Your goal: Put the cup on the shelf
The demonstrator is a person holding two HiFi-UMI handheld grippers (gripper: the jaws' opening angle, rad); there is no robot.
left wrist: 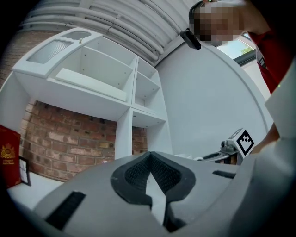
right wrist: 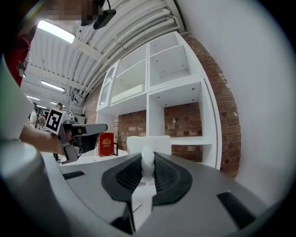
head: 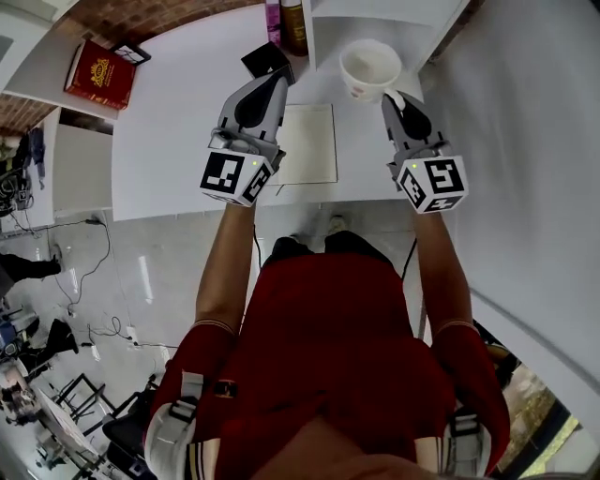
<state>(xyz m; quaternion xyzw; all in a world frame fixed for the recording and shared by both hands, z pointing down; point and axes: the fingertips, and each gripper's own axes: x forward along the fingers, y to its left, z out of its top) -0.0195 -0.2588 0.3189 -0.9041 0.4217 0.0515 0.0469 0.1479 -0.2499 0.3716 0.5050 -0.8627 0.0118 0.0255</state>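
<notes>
While the person is reaching both forearms forward over the white worktop [head: 169,131], the right gripper [head: 395,99] is clamping its jaws on the handle of the white cup [head: 370,66], upright just before the shelf [head: 422,23]. The left gripper [head: 278,79] is hovering beside it, jaws closed and empty.

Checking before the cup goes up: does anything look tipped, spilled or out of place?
Nothing stands out. The cup is upright, gripped by its handle in the right hand-held gripper, and the white table below shows no spill.
</notes>
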